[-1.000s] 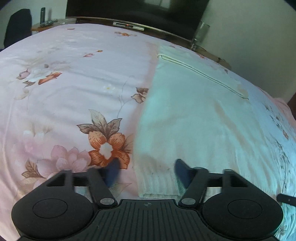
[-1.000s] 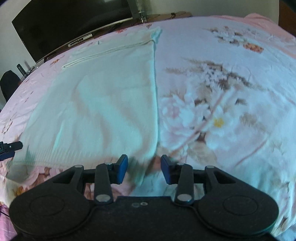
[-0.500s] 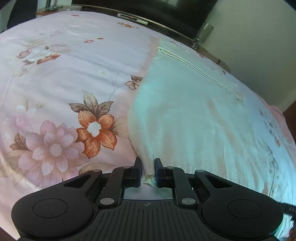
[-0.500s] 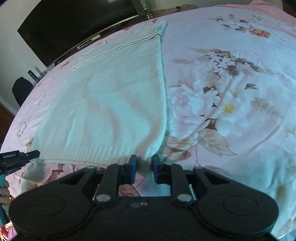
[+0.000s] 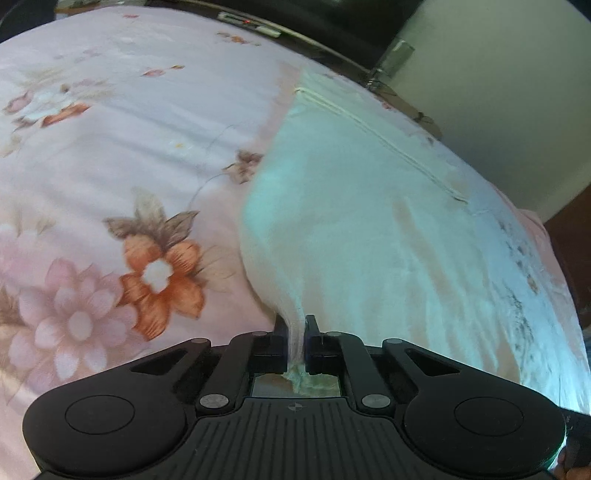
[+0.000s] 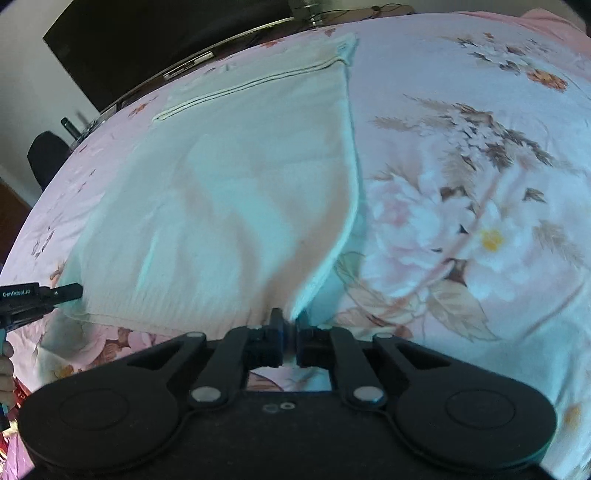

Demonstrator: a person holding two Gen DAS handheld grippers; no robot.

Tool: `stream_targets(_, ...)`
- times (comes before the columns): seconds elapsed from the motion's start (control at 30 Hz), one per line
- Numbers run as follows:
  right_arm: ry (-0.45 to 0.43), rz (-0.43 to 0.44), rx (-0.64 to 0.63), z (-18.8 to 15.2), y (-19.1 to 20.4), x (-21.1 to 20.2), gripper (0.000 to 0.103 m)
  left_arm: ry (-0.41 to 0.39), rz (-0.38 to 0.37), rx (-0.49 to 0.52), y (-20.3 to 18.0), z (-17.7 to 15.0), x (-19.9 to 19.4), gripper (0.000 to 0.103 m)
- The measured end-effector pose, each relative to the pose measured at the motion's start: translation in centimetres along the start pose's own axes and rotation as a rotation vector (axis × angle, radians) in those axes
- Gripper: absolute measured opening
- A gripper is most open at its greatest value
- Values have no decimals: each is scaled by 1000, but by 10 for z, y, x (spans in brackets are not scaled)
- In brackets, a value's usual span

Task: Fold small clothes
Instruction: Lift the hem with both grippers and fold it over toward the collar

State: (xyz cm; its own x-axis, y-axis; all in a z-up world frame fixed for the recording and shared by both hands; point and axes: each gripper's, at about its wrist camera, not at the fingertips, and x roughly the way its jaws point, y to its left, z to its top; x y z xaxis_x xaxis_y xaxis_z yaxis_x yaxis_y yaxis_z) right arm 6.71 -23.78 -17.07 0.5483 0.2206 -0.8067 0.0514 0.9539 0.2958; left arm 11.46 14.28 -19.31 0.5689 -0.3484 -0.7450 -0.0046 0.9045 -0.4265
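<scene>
Nearest, the left tongs [image 5: 295, 343] are clenching the near left corner of a pale knitted garment [image 5: 369, 240], the ribbed hem bunching up between the pads. The right tongs [image 6: 290, 341] are pinching the near right corner of the same garment [image 6: 240, 192], having just been closing on it. The cloth is already lifting slightly at both corners.

The garment is lying flat on a bed, on a pink floral bedspread [image 5: 129, 166], its hem toward the viewer and a stitched seam running across its far end.

To fold well, both corners should probably be rising together, level, and travelling away toward that far seam, keeping the hem taut so no wrinkle is trapped.

Open bedspread is stretching wide to the left and right of the garment, giving room to move. Farther off, the bed is ending at a dark television [image 6: 147, 33] on a low stand.
</scene>
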Motion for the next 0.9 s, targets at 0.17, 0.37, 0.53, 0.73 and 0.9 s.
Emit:
stream_targets(0.17,-44,48,15,11,2,-16,7,-61,-65,31,-13,18,-15,8)
stream_targets(0.37,-120,112,65,35,-2,-41,6,-141,-119,80,-35,56,-36,8)
stream_targets(0.53,-208,160,98,75,-4,-56,6,-206,-155,130,-61,113,-38,7)
stream_targets(0.73,-344,119,100,143,-3,-51,6,-269,-169,182,-87,186,-6,8)
stream_targets(0.9,-423,53,99,208,-5,-13,6,-293,-153,165,-94,243,55,7)
